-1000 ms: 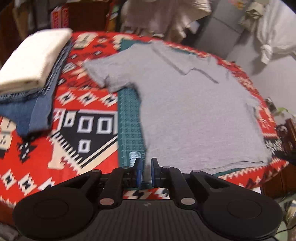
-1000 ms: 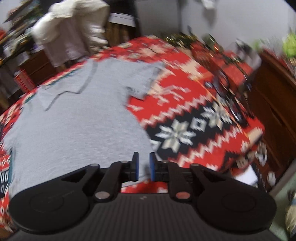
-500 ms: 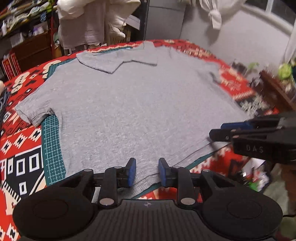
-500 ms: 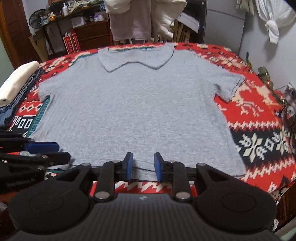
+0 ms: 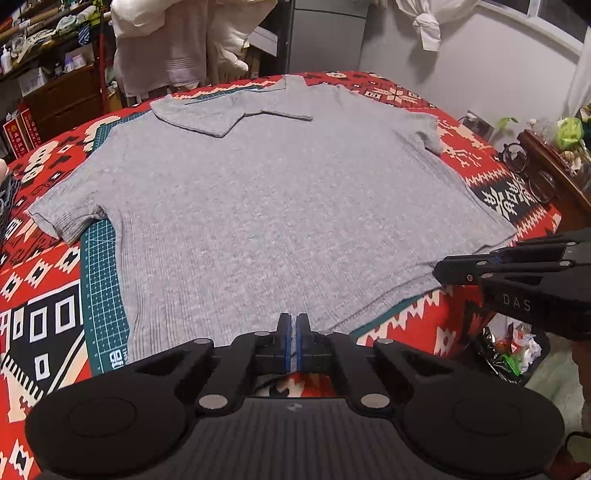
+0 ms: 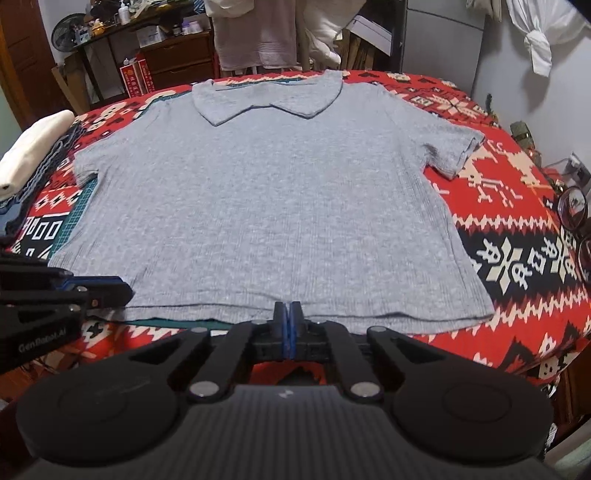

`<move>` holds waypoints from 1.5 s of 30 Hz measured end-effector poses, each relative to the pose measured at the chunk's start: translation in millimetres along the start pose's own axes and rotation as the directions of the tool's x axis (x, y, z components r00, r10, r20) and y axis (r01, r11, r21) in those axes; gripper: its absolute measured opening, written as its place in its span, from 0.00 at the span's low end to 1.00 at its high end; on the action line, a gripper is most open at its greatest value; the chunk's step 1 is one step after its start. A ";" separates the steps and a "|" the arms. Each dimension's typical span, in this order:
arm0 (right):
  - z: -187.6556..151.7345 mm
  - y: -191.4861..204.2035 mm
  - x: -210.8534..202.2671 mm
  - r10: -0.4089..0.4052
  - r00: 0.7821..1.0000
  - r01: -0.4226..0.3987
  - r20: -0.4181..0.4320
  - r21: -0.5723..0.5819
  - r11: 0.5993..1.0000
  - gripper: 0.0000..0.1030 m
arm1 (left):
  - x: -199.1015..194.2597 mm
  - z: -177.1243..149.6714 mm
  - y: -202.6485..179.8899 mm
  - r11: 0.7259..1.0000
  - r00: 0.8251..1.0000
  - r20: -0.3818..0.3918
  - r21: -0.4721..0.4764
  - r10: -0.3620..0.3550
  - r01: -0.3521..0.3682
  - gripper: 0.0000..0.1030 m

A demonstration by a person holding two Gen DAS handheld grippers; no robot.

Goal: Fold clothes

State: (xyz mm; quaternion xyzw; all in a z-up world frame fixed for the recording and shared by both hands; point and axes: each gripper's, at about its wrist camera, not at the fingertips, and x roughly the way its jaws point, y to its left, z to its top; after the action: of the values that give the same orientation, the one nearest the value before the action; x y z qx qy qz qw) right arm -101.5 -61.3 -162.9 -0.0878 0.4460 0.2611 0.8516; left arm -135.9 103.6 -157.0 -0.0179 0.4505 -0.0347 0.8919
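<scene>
Grey polo shirt (image 6: 266, 199) lies spread flat, collar at the far side and hem at the near edge, on a table covered by a red patterned cloth (image 6: 517, 229). Its two short sleeves stretch out to left and right. A green cutting mat (image 5: 99, 280) shows under the shirt's left side, between shirt and cloth.

Both grippers sit at the near hem. The left gripper (image 5: 293, 334) has its blue-padded fingers pressed together over the hem toward the shirt's left half, and a sliver of grey fabric shows between the pads, so it appears to be pinching the hem, though the hold itself is hard to see. The right gripper (image 6: 287, 319) is likewise closed at the hem's middle-right stretch; whether cloth is actually caught between its pads cannot be told from this angle. In the left wrist view the right gripper enters from the right side, its tips touching the shirt's near right hem.

At the far left edge of the table a folded cream garment (image 6: 33, 147) rests on top of folded denim (image 6: 22, 206). A pair of round spectacles (image 5: 528, 170) lies on the right side of the cloth, well apart from the shirt. Pale clothes (image 6: 258, 33) hang behind the table
</scene>
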 end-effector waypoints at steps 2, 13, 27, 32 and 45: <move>0.8 -2.2 -0.7 0.010 1.000 -0.010 -0.009 0.011 1.000 0.00 | -1.0 -0.2 0.9 1.000 1.000 -0.001 -0.005 0.000 0.000 0.03; 12.6 3.0 -18.2 0.076 0.997 -0.076 0.032 0.025 0.997 0.07 | -24.6 4.7 28.5 0.992 0.999 0.044 -0.125 0.012 -0.006 0.10; 45.0 21.4 13.4 0.135 0.991 -0.135 0.011 0.041 0.990 0.08 | -18.1 29.2 154.3 0.904 0.968 0.061 -0.376 0.245 -0.205 0.22; 56.5 35.5 21.2 0.158 0.987 -0.158 0.011 0.021 0.987 0.08 | -0.1 38.7 170.1 0.907 0.963 0.080 -0.363 0.258 -0.213 0.22; 63.8 40.1 32.1 0.174 0.984 -0.173 -0.026 0.045 0.984 0.16 | 11.0 49.5 160.7 0.943 0.956 0.149 -0.257 0.254 -0.210 0.01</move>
State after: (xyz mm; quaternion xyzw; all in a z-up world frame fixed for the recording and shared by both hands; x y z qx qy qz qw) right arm -61.9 8.8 -148.0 -0.0342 0.4699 0.3233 0.8206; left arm -82.2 263.0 -146.6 -0.0745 0.3678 0.1269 0.9182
